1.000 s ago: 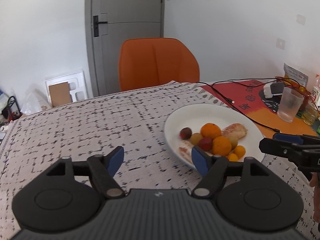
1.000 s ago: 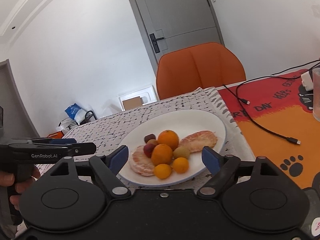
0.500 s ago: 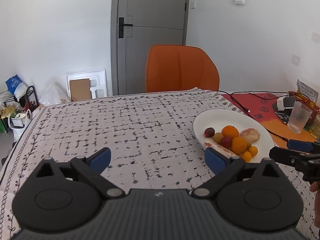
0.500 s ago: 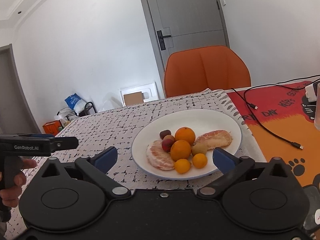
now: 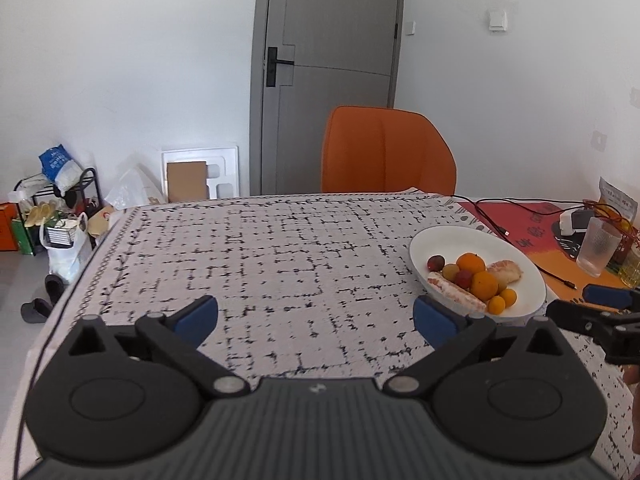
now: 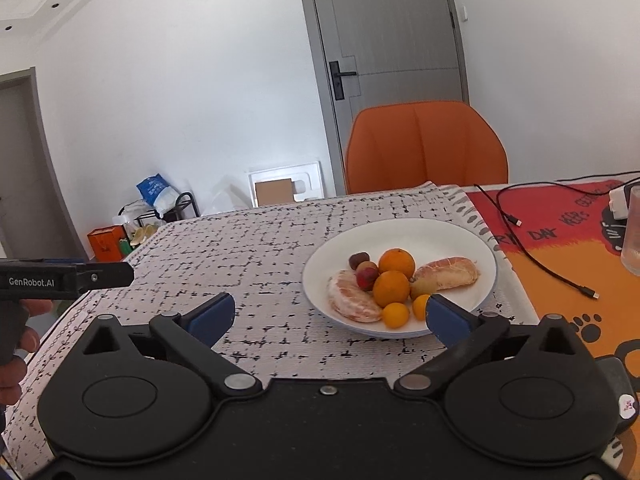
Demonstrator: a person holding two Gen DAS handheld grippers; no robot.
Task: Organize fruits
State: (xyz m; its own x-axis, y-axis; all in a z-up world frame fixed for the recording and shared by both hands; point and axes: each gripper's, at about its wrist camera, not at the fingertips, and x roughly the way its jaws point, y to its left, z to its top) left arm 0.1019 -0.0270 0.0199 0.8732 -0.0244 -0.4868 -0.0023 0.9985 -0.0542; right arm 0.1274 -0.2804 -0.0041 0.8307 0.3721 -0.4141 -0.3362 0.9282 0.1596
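A: What has changed with my two tools?

B: Both have just been opening; my left gripper (image 5: pixel 316 314) and my right gripper (image 6: pixel 330 314) now stand spread wide, nothing between the fingers of either. A second ago the plate (image 6: pixel 448 236) filled more of both views; now each tool sits back from it

A: And the fruit?

B: All on the plate: two oranges (image 6: pixel 391 288), two peeled citrus pieces (image 6: pixel 352 300), small yellow ones (image 6: pixel 396 315) at its near rim, dark small fruit (image 6: pixel 359 259) towards its far side. Nothing lies on the tablecloth (image 5: pixel 260 256) beside the plate

A: So what does that mean?

B: I judge the gathering done, or a fresh pick not yet begun; I cannot tell which
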